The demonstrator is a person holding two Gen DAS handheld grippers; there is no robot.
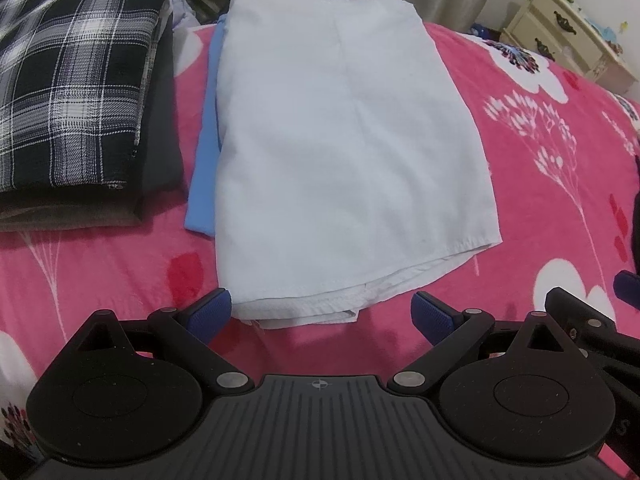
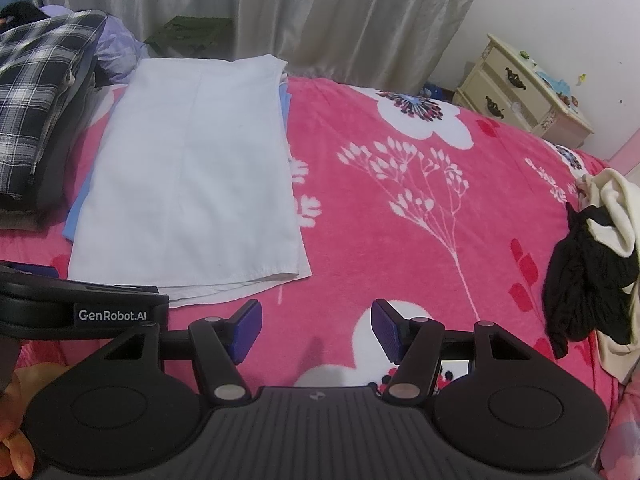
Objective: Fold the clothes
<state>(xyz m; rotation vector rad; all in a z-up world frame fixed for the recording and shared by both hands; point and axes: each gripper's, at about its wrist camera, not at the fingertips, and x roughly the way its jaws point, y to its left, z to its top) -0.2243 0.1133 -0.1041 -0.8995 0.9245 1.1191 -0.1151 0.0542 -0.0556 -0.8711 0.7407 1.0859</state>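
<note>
A folded white garment (image 1: 344, 152) lies flat on the pink flowered blanket (image 1: 532, 216), on top of a light blue garment (image 1: 206, 152) whose edge shows along its left side. My left gripper (image 1: 322, 314) stands open just at the white garment's near hem, its blue pads apart and holding nothing. In the right wrist view the same white garment (image 2: 192, 192) lies ahead to the left. My right gripper (image 2: 316, 330) is open over bare blanket (image 2: 400, 220) to the right of the garment, with nothing between its pads. The left gripper's body (image 2: 80, 312) shows at the left edge.
A stack of folded clothes topped by a black-and-white plaid piece (image 1: 68, 80) sits left of the white garment. A loose heap of black and cream clothes (image 2: 596, 272) lies at the bed's right edge. A cream nightstand (image 2: 524, 92) and grey curtains (image 2: 280, 16) stand beyond the bed.
</note>
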